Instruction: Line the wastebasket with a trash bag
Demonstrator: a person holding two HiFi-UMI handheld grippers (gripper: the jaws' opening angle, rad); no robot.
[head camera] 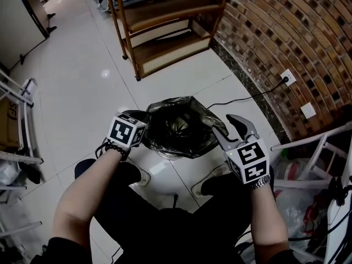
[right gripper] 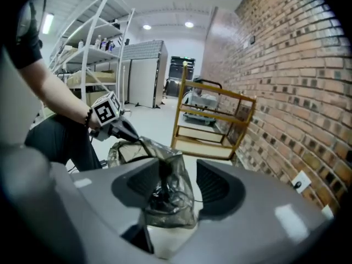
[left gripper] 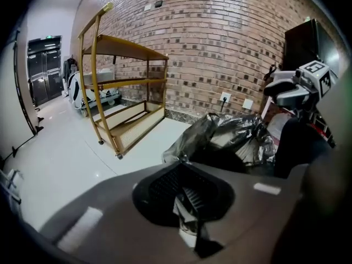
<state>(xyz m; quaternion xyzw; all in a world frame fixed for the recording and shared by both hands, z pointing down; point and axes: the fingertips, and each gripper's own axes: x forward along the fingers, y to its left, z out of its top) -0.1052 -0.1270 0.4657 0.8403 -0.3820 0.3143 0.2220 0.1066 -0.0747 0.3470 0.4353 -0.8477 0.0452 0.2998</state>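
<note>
A black trash bag (head camera: 179, 126) is draped over a white wastebasket (head camera: 168, 156) that stands on the floor between the person's feet; only a sliver of the basket shows under it. My left gripper (head camera: 146, 124) is shut on the bag's left rim, and a thin strip of film is pinched between its jaws (left gripper: 184, 194). In the right gripper view that rim (right gripper: 148, 144) stretches taut from the left gripper (right gripper: 124, 130). My right gripper (head camera: 221, 122) stands open at the bag's right side. Loose bag film (right gripper: 168, 194) lies between its spread jaws without being pressed.
A wooden shelf on castors (head camera: 165, 26) stands beyond the basket, and a brick wall (head camera: 286, 37) with a socket and cable (head camera: 287, 77) runs along the right. A white frame (head camera: 324, 144) and plastic bags (head camera: 294, 199) crowd the right; a metal rack (head camera: 16, 120) stands at the left.
</note>
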